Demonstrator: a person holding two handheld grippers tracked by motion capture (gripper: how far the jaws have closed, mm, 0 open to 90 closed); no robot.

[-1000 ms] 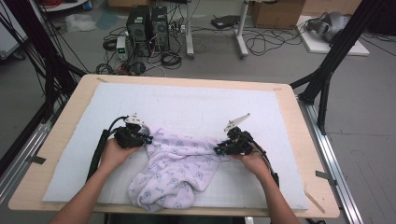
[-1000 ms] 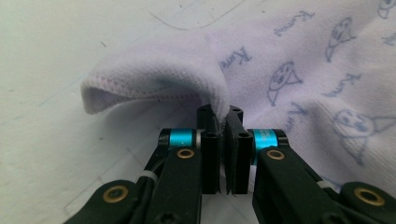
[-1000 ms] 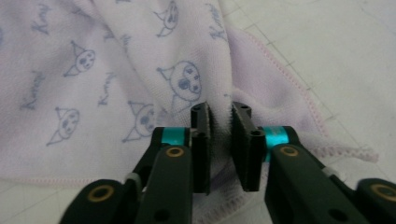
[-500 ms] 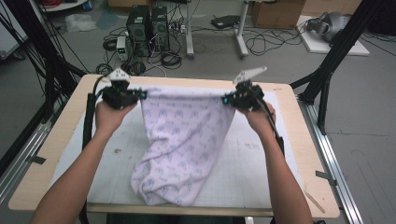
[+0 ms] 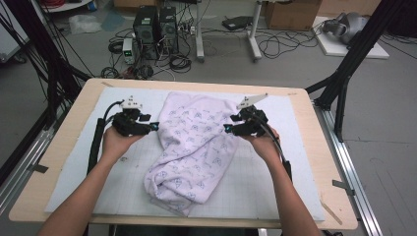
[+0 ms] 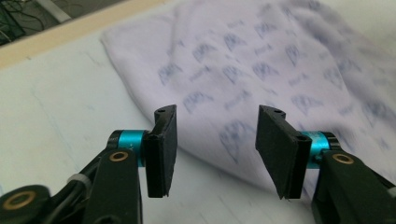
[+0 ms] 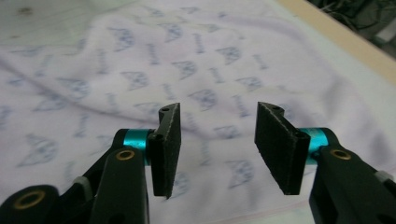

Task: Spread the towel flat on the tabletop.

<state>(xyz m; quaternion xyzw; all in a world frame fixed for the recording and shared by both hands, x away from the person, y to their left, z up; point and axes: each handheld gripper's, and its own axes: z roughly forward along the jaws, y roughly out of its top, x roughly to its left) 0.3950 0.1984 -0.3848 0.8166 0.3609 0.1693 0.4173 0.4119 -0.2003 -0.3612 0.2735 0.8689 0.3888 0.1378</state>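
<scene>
A pale lilac cloth with a blue print (image 5: pixel 194 145) lies spread lengthwise on the white mat (image 5: pixel 275 182), its far end flat and its near end bunched. My left gripper (image 5: pixel 153 127) hovers at the cloth's left edge; its jaws have just been opening and stand open with nothing between them. In the left gripper view the gripper (image 6: pixel 212 144) looks down on the cloth (image 6: pixel 261 70) below. My right gripper (image 5: pixel 227 129) hovers at the right edge; its jaws have just been opening too and stand open and empty. In the right gripper view the gripper (image 7: pixel 215 144) sits above the cloth (image 7: pixel 140 70).
The mat covers a wooden table (image 5: pixel 324 147) with a bare wood border. Black frame poles (image 5: pixel 344 73) stand at the right and left sides. Computers (image 5: pixel 155 24) and cables lie on the floor beyond the far edge.
Both grippers lifted the cloth by its top edge and carried it toward the far side, then let it go. The cloth now lies on the mat and both hands have drawn back apart from it.
</scene>
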